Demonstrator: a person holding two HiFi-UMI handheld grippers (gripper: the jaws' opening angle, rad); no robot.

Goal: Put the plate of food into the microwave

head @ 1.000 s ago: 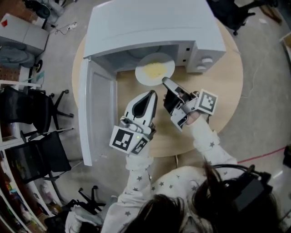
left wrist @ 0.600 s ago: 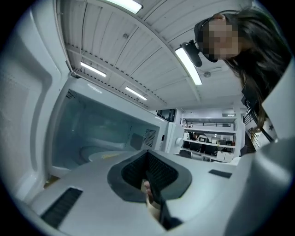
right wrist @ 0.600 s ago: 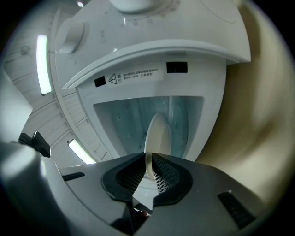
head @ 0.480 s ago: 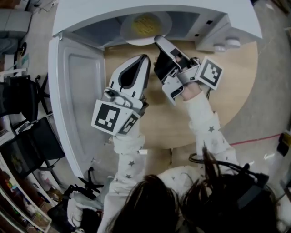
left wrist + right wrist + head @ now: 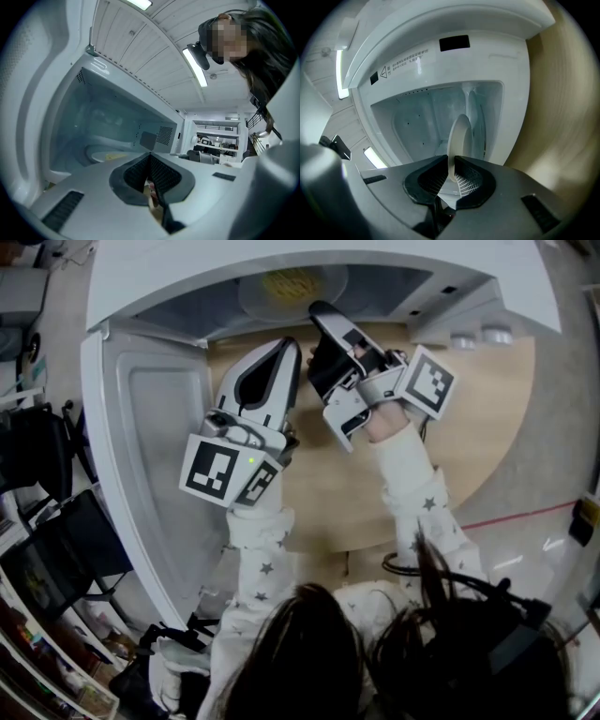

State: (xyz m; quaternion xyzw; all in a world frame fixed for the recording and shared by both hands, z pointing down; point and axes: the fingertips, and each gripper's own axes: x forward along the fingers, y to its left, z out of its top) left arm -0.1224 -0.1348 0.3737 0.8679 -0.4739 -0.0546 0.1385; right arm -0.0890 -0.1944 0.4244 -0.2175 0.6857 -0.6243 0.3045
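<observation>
The white plate point(image 5: 292, 289) with yellow food point(image 5: 287, 281) sits just inside the mouth of the white microwave point(image 5: 309, 259), seen through the cavity opening. My right gripper point(image 5: 317, 311) is shut on the plate's near rim; in the right gripper view the plate point(image 5: 459, 136) stands edge-on between the pads, inside the cavity. My left gripper point(image 5: 286, 345) is shut and empty, hovering left of the right one, just outside the opening. In the left gripper view the plate point(image 5: 105, 153) lies on the cavity floor.
The microwave door point(image 5: 155, 442) hangs wide open at the left, close beside my left gripper. The round wooden table point(image 5: 469, 418) extends right and toward me. Control knobs point(image 5: 478, 335) are on the microwave's right front. Office chairs point(image 5: 56, 540) stand on the floor at left.
The right gripper has carried the plate forward from in front of the microwave into its cavity. The left gripper moved forward alongside it, still shut.
</observation>
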